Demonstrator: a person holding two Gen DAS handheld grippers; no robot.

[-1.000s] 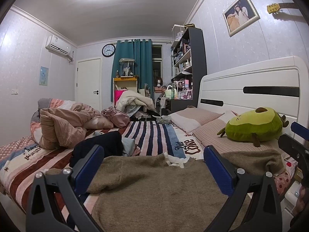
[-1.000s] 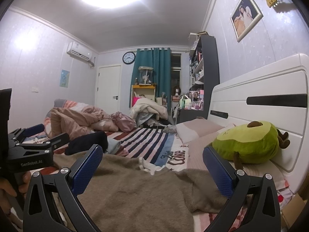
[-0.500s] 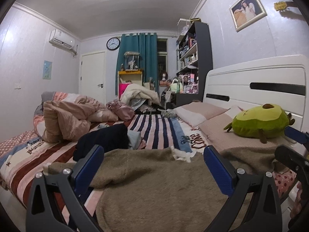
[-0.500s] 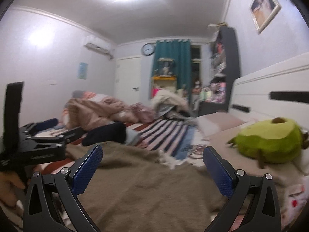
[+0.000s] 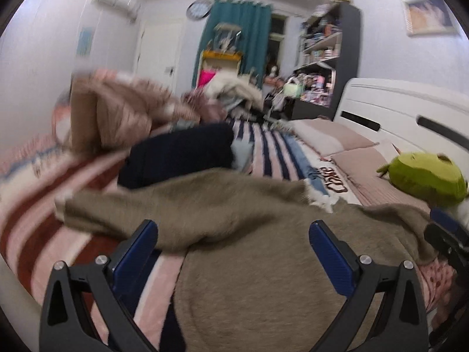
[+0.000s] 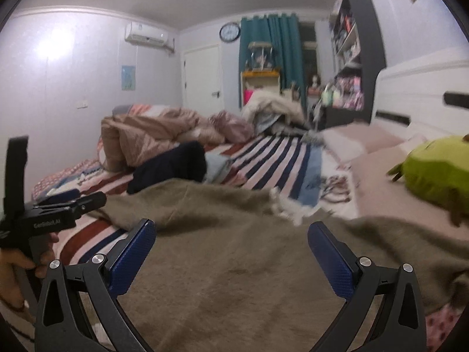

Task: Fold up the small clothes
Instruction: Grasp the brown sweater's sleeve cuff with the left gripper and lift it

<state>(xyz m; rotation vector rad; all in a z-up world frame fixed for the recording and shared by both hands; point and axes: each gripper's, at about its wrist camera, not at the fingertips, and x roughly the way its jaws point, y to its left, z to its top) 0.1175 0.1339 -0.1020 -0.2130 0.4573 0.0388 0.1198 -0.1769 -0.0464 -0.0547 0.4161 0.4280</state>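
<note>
From the left wrist, the left gripper (image 5: 233,246) is dipping lower than a moment ago, jaws spread wide over the brown sweater (image 5: 258,278) lying flat on the striped bed (image 5: 281,158), while from the right wrist the right gripper (image 6: 231,246), equally agape and empty, is swinging leftward above it.

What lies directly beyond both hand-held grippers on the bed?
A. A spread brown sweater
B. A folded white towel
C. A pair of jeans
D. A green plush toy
A: the brown sweater lies spread on the bed beyond the open left hand-held gripper and right hand-held gripper.
</note>
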